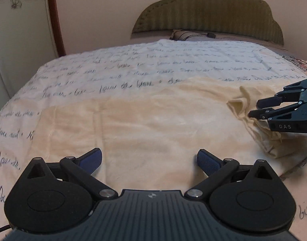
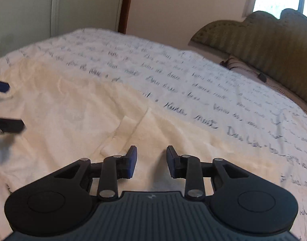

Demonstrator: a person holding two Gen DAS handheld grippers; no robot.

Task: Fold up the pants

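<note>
Cream pants (image 1: pixel 143 120) lie spread flat across the bed, with a bunched, folded-over edge (image 1: pixel 239 104) at the right. My left gripper (image 1: pixel 149 158) hovers over the near part of the cloth, jaws wide open and nothing between them. From the right edge my right gripper (image 1: pixel 254 108) reaches in, its tips just beside that bunched edge. In the right wrist view the right gripper (image 2: pixel 151 156) stands over the pants (image 2: pixel 63 110) with a narrow gap between its blue pads and no cloth pinched. The left gripper (image 2: pixel 4 106) shows blurred at the left edge.
A white quilt (image 1: pixel 133 64) printed with dark script covers the bed. A green scalloped headboard (image 1: pixel 209 14) and a pillow (image 1: pixel 185 35) stand at the far end. A pale wardrobe door (image 1: pixel 16 40) and a dark wooden post (image 1: pixel 55 20) rise on the left.
</note>
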